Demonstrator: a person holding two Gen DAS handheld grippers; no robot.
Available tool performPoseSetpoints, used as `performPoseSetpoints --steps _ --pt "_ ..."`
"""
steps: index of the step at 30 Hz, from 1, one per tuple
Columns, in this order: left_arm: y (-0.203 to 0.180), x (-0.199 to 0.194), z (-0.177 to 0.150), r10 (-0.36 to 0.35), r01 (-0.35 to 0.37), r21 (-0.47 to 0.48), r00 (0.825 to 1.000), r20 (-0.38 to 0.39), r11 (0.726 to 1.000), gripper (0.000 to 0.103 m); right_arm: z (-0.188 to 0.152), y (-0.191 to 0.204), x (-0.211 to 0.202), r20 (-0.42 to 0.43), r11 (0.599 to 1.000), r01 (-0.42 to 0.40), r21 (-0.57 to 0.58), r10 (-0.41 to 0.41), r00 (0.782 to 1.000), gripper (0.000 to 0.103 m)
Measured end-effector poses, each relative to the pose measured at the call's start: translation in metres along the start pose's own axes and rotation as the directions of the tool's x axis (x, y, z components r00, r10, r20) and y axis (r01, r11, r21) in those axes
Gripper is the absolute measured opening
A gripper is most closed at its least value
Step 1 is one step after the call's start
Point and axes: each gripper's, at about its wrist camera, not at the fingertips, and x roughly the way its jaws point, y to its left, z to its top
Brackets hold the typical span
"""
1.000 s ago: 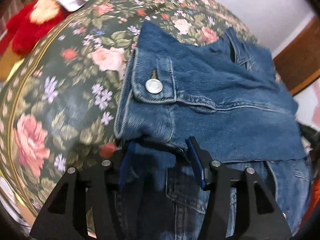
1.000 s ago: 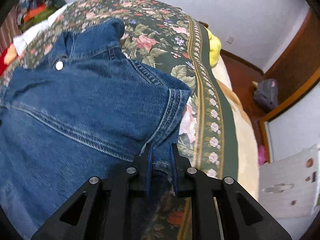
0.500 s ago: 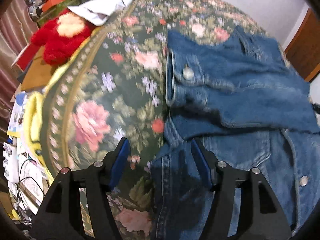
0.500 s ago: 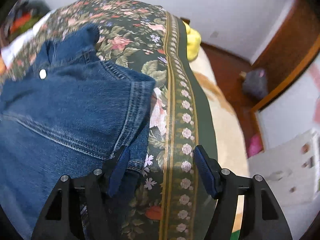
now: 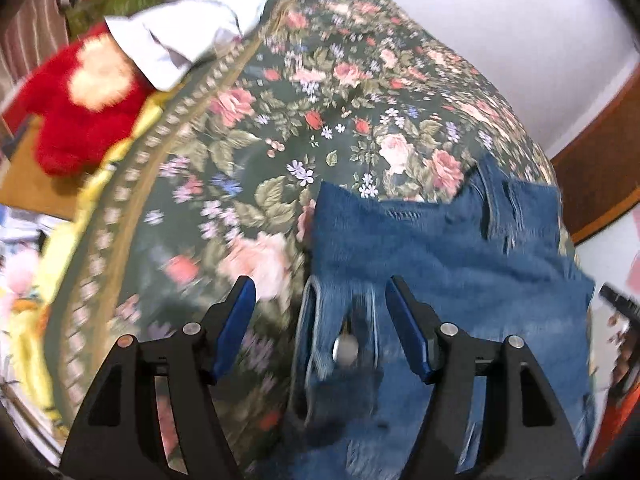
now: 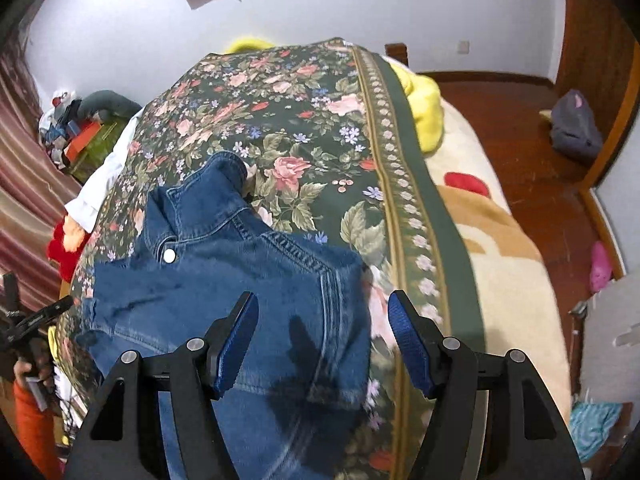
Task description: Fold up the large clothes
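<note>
Nearest the left wrist camera, the left gripper (image 5: 320, 320) hangs above the bed with its jaws opening; its 2 blue pads (image 5: 236, 322) stand apart and press on nothing, though a folded denim edge with a silver button (image 5: 345, 350) lies below the gap. The right gripper (image 6: 322, 334) also has its jaws apart and empty, above the near corner of the denim jacket (image 6: 248, 276). The jacket lies partly folded on the floral bedspread (image 6: 304, 120), its collar pointing away from the camera and a second silver snap (image 6: 170, 255) just below the collar. Beyond it the bedspread runs bare to the far edge. To the left of the bed sit a red plush toy (image 5: 76, 120) and a white cloth (image 5: 192, 36). A yellow blanket (image 6: 428, 108) shows at the bed's right side.
</note>
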Motion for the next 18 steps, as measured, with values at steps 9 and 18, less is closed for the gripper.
performPoseSetpoints --steps 9,18 --pt "0.001 0.081 0.034 -0.068 0.062 -0.049 0.991 -0.116 0.997 0.067 0.000 -0.002 0.049 -0.030 0.995 -0.097 0.028 0.098 0.995 0.064" --pt "-0.039 0.086 0.035 0.054 -0.052 0.073 0.998 -0.018 0.996 0.019 0.007 0.014 0.052 -0.008 0.998 -0.055 -0.023 0.055 0.998 0.023"
